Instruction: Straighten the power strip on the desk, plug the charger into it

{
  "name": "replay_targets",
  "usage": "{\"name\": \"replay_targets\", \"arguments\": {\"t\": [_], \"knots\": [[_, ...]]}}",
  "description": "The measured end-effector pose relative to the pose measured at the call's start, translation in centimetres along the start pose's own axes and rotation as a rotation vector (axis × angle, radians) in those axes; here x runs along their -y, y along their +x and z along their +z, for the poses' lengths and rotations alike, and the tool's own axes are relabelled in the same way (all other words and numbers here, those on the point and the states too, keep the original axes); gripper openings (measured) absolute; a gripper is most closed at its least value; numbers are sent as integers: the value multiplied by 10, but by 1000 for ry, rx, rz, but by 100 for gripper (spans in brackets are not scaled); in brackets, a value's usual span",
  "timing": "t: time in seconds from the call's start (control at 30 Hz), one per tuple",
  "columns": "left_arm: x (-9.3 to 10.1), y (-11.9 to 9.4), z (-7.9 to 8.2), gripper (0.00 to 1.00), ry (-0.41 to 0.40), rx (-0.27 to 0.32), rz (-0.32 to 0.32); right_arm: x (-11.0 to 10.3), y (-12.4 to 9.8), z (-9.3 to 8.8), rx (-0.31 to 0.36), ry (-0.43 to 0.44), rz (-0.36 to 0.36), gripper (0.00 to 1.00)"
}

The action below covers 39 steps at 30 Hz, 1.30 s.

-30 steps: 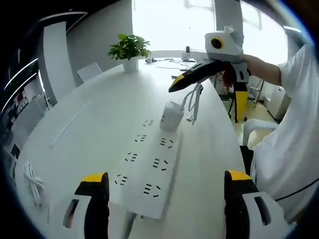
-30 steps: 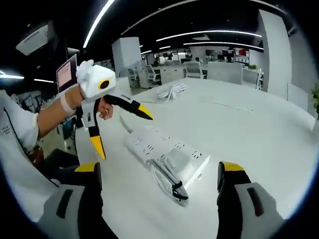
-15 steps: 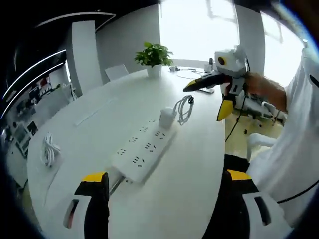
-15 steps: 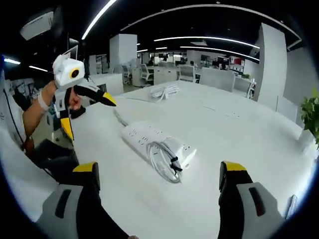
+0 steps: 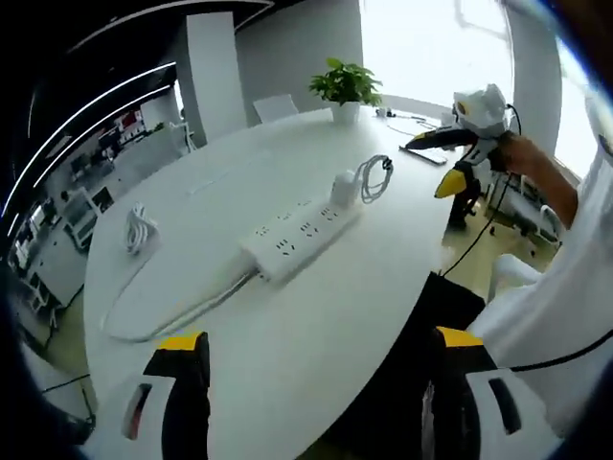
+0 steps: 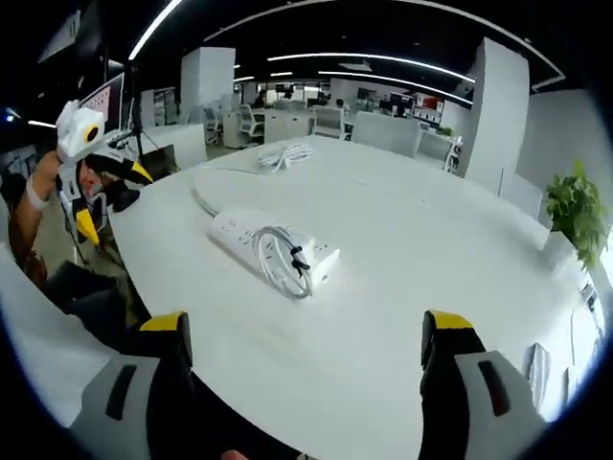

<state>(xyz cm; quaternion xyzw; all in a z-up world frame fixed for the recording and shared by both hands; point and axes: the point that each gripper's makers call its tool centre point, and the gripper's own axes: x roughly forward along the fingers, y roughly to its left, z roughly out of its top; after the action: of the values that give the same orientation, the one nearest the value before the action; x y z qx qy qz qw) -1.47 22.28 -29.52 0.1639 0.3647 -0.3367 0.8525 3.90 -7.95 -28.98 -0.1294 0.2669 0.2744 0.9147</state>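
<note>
Strip (image 5: 299, 233) far ahead of wide, empty left fingers (image 5: 175, 356); right fingers (image 6: 452, 337) wide too. Charger (image 5: 342, 187) plugged in at strip's end looks light, hard, smooth; pinch its sides. Cord (image 6: 280, 261) floppy.

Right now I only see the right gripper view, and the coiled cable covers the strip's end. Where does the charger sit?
Observer: In the left gripper view, the charger stands upright on the far end of the power strip, with the coiled cable beside it.
Operator: And where is my right gripper?
Observer: The right gripper hangs beyond the edge of the desk, jaws open, apart from the charger.
</note>
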Motion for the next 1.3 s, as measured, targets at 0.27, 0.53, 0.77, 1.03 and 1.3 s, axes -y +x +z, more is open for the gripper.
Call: {"name": "replay_targets", "arguments": {"t": [0.27,0.53,0.77,1.03,1.3], "knots": [[3,-4,-28,96,-102,-38,21,2,-12,-14,30,84,-20,97],[5,-16,-29,96,-117,-22,49,0,-18,-10,80,186,-2,97],[4,-21,-30,96,-109,-25,70,-6,-16,-3,104,192,13,96],[14,-15,-24,96,-104,-8,39,-15,-15,4,125,203,32,95],[19,-6,-21,96,-89,-8,21,-14,-14,4,130,222,34,95]]}}
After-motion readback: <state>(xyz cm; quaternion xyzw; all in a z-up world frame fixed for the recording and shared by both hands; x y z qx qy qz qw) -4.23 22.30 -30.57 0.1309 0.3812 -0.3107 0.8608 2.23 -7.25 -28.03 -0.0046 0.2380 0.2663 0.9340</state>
